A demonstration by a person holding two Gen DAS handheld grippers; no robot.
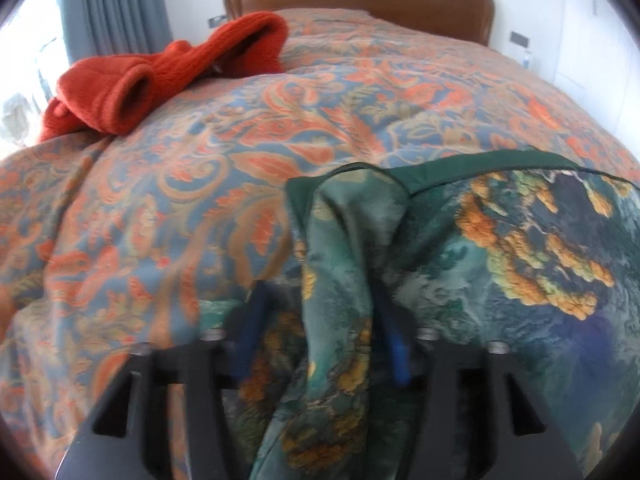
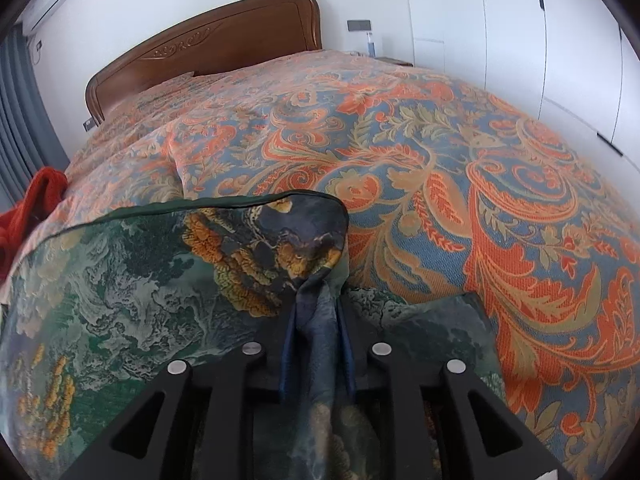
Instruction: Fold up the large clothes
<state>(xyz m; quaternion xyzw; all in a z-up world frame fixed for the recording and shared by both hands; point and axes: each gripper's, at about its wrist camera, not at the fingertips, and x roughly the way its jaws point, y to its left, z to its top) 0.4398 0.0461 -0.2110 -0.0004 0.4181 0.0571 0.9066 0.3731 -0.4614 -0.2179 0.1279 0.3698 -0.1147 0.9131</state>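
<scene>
A large green garment [image 1: 500, 240] printed with orange and yellow blossoms lies on the bed's patterned bedspread [image 1: 192, 168]. In the left wrist view my left gripper [image 1: 320, 292] is open. A bunched corner of the garment hangs between its blue pads [image 1: 256, 320], and a gap shows on the left side. In the right wrist view the same garment [image 2: 132, 272] has a dark green hem along its far edge. My right gripper [image 2: 316, 300] is shut on a narrow gathered corner of it, its fingers [image 2: 290, 340] close on both sides of the fold.
A crumpled red knitted sweater [image 1: 160, 68] lies at the bed's far left, its edge also in the right wrist view [image 2: 36, 196]. A brown wooden headboard [image 2: 200, 52] stands against the white wall. Grey curtains [image 1: 116, 0] hang on the left, white cupboard doors [image 2: 520, 40] on the right.
</scene>
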